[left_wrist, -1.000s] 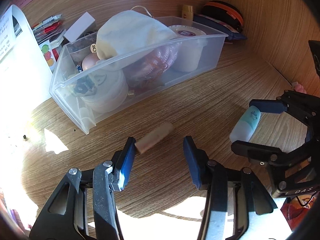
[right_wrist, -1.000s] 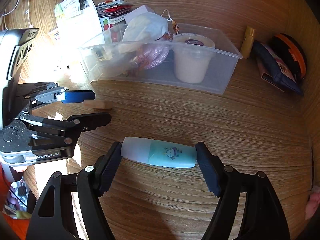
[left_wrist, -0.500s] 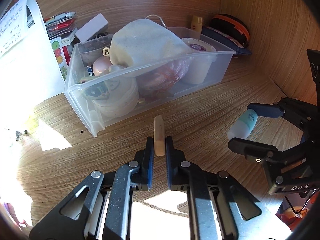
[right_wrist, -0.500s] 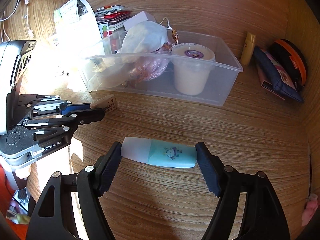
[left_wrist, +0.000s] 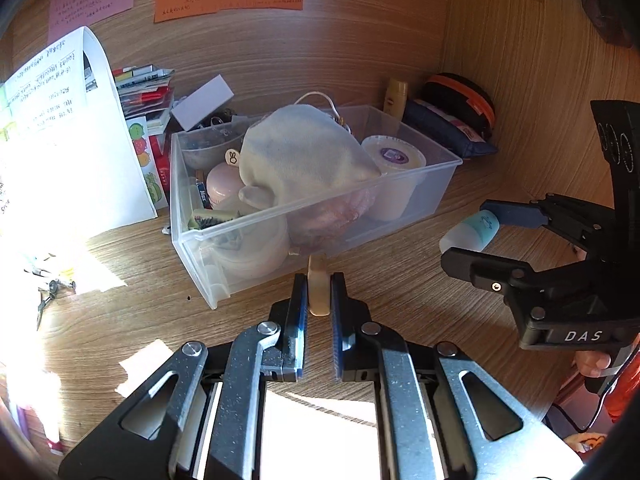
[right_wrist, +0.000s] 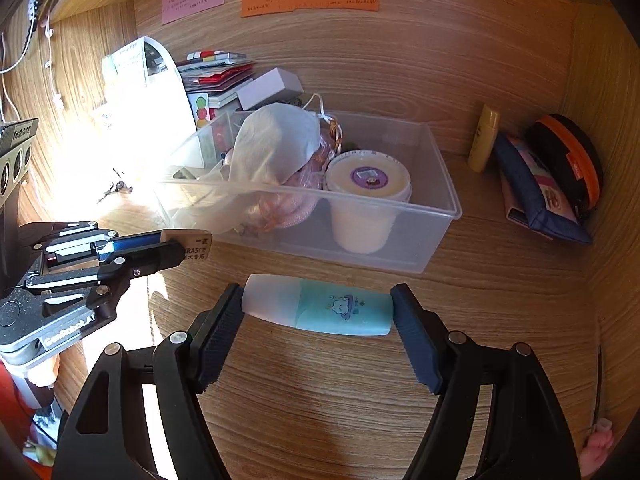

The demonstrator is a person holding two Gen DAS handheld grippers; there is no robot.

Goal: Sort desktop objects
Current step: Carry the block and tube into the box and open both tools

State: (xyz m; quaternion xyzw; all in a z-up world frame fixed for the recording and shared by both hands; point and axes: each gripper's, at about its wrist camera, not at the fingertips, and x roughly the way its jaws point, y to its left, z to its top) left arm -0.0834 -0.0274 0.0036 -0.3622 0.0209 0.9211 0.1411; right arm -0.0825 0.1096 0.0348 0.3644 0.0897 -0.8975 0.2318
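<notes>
Left wrist view is showing the left hand-held gripper [left_wrist: 319, 292] squeezing a small tan eraser [left_wrist: 318, 288] between its two blue pads. It is holding the eraser standing on its thin side, up off the counter [left_wrist: 132, 320], likely so it can drop into the clear bin [left_wrist: 440, 184] just ahead. The right hand-held gripper [right_wrist: 318, 308] is pinching a little blue and white bottle [right_wrist: 320, 308] by its two ends, so the bottle is lying sideways across the gap. It is hanging near the front wall of the bin, and I think it is waiting for its turn.

The bin is already looking full. A cream cloth bag [left_wrist: 304, 156] is bulging over the middle, and a white tub [right_wrist: 366, 200] is sitting at the right end. The free spot is looking small, so the bag may be getting in the way. A yellow tube [right_wrist: 484, 136] and a dark pouch [right_wrist: 536, 196] are resting by the back wall, well apart from both grippers.
</notes>
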